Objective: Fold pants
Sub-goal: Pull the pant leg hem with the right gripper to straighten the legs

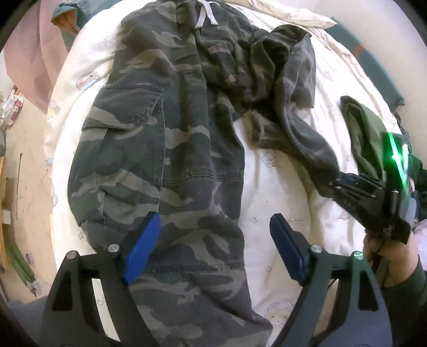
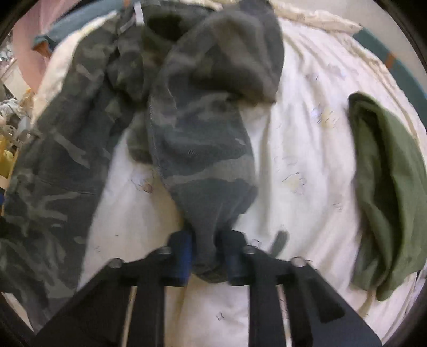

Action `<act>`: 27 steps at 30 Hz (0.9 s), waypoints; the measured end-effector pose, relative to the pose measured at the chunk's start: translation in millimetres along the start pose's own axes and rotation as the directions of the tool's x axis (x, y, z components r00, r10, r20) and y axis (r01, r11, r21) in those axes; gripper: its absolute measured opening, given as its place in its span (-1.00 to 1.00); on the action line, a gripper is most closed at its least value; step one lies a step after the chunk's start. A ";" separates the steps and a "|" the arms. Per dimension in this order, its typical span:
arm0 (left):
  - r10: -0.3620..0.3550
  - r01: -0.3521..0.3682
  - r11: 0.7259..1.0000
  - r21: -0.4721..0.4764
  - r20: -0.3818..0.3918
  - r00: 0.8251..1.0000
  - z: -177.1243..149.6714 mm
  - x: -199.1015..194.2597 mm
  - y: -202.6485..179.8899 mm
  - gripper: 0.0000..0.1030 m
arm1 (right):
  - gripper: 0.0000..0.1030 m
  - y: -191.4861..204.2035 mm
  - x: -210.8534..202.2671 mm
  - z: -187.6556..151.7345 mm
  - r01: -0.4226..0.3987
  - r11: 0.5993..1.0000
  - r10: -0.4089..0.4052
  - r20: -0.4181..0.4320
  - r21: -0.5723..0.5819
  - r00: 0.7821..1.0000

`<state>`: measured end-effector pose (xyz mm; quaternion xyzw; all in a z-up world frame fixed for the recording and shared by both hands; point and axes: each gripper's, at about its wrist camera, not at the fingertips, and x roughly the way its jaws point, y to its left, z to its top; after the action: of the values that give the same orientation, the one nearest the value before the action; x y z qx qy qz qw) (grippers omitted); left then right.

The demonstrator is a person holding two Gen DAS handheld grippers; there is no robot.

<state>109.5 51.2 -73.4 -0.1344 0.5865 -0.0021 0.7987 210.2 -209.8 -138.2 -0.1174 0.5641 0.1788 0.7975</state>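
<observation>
White bedding (image 1: 280, 170) with faint cartoon prints covered the bed in both views; at the far left edge of the left wrist view showed bare floor (image 1: 29, 165) and a pink cloth (image 1: 40, 53).

Left of centre in that view, 1 pair of camouflage pants (image 1: 165, 128) lay on the bedding, waistband and white drawstring (image 1: 205, 13) at the top of the frame. Its left leg ran flat down to the lower edge, cargo pocket (image 1: 125, 106) facing up. The left gripper (image 1: 213, 240) hovered over that leg with its 2 blue pads (image 1: 144, 248) spread wide and nothing between them.

Right of centre, the other leg was crumpled and twisted, trailing toward the right gripper (image 2: 205, 256), which pinched the bunched cuff (image 2: 205, 240) between its pads. At the far right, 1 olive green garment (image 2: 384, 186) lay apart from the pants.

Risk, as I judge it: the cuff was gathered into a wad, so pulling it could carry the twist along the leg and leave a lumpy fold, or the thick fabric could slip from the narrow pinch. With the left pads not yet closed, nothing anchored the flat leg, so a tug might drag the whole pair askew.
</observation>
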 end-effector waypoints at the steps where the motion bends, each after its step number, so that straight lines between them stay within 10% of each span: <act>1: -0.006 0.006 1.000 0.000 0.003 1.000 -1.7 -2.5 -0.6 0.59 | -0.78 0.9 -11.7 -3.0 0.010 1.000 -0.010 0.020 -0.027 1.000; 9: -0.054 0.054 0.999 0.003 -0.005 0.999 -23.3 -16.3 -8.9 0.59 | -0.81 5.5 -130.4 -34.9 0.027 0.989 -0.005 0.144 -0.148 0.990; 15: -0.100 0.100 0.995 0.001 -0.011 0.995 -43.0 -20.6 -23.1 0.59 | -0.81 13.6 -219.5 -97.3 -0.166 0.979 0.179 0.111 -0.117 0.978; 21: -0.116 0.118 0.992 0.041 -0.037 0.993 -67.6 -20.0 -43.8 0.59 | -0.81 46.6 -247.7 -159.3 -0.240 0.959 0.245 0.014 -0.150 0.969; 27: -0.103 0.108 0.992 0.066 -0.077 0.992 -87.2 -15.5 -42.3 0.59 | -0.84 50.0 -256.9 -216.9 -0.404 0.914 0.403 -0.059 -0.015 0.913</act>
<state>29.5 -5.6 -73.8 -0.1373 0.6070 -0.0698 0.7797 -73.7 -288.0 31.6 -0.0141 0.5951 0.3440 0.7262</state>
